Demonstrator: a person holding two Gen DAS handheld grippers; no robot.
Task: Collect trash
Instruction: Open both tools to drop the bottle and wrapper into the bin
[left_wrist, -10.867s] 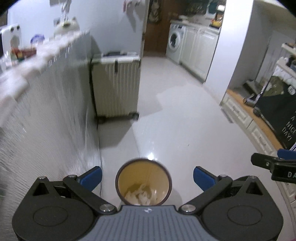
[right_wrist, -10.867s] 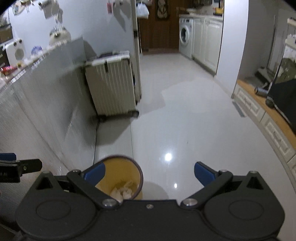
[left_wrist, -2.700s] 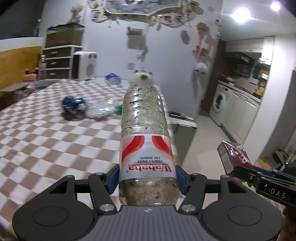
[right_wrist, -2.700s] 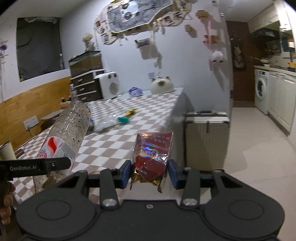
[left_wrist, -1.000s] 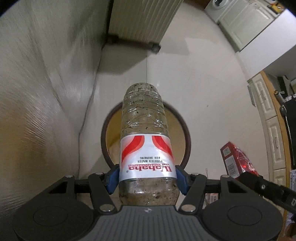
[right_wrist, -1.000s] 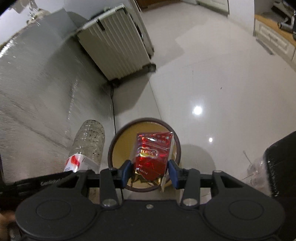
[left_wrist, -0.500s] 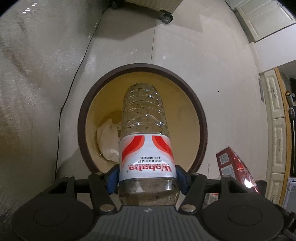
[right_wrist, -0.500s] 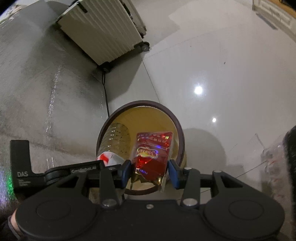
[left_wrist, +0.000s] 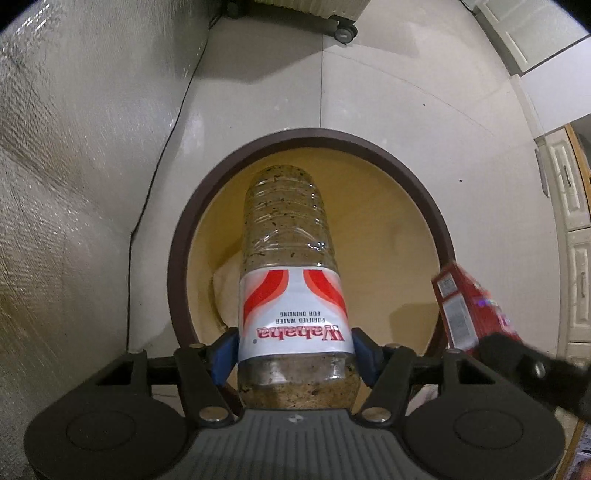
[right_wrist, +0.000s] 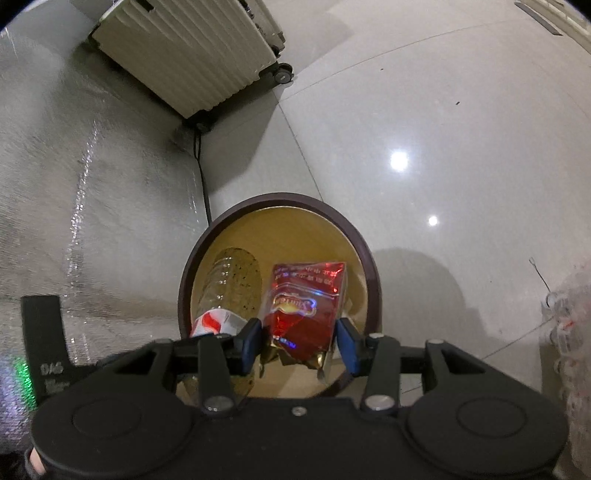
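Claws point down over the bin: left claw (left_wrist: 293, 350) clamped on a labelled plastic water bottle (left_wrist: 290, 288), right claw (right_wrist: 298, 341) clamped on a red foil snack packet (right_wrist: 304, 299). Both items hang inside the brown-rimmed wastebasket (right_wrist: 373, 280). At 11 o'clock stands a ribbed cream suitcase (right_wrist: 192, 51) on the floor.

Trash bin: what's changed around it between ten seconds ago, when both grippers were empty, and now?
Since then the left gripper has taken hold of a dirty plastic bottle and the right gripper a red foil packet. Both have come down from the table and now point into the trash bin. Neither item is released. The bin stayed in place with white paper inside, beside the suitcase.
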